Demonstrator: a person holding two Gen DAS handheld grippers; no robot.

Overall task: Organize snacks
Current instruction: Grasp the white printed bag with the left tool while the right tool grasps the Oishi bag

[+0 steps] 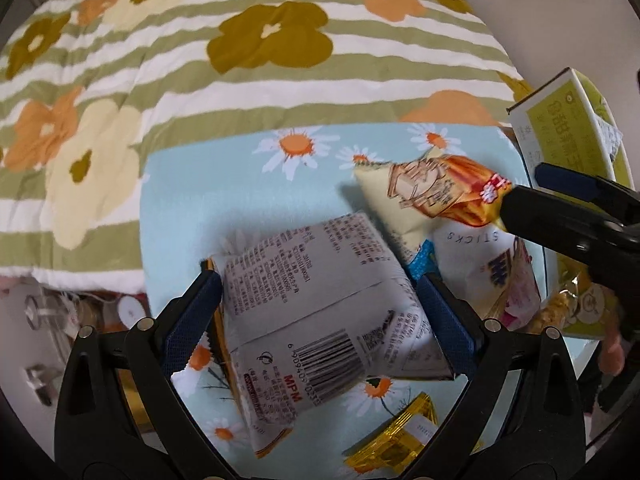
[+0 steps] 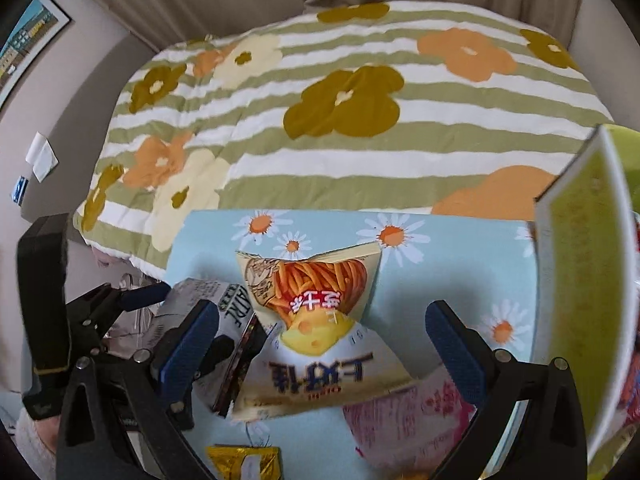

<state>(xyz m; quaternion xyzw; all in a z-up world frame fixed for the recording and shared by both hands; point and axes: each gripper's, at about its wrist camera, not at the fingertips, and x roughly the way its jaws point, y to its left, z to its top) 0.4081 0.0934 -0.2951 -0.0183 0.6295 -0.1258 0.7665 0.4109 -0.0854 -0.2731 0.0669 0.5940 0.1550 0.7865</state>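
A silver snack bag (image 1: 320, 300) with a barcode sits between the blue pads of my left gripper (image 1: 318, 278), which is shut on its two sides just above the daisy tablecloth (image 1: 240, 184). The cream and orange cheese-stick bag (image 2: 312, 312) lies further right, partly over a pink and white sticks bag (image 2: 408, 412). My right gripper (image 2: 322, 308) is open, its fingers wide on either side of the cheese-stick bag and clear of it. In the left wrist view the right gripper (image 1: 524, 186) reaches in from the right at that bag's (image 1: 432, 192) orange end.
A yellow-green box (image 2: 580, 280) stands on edge in a white-rimmed container (image 1: 616, 168) at the right, with more packets behind it. A gold packet (image 1: 392, 444) lies near the front edge. A flower-striped quilt (image 1: 240, 60) lies beyond the table.
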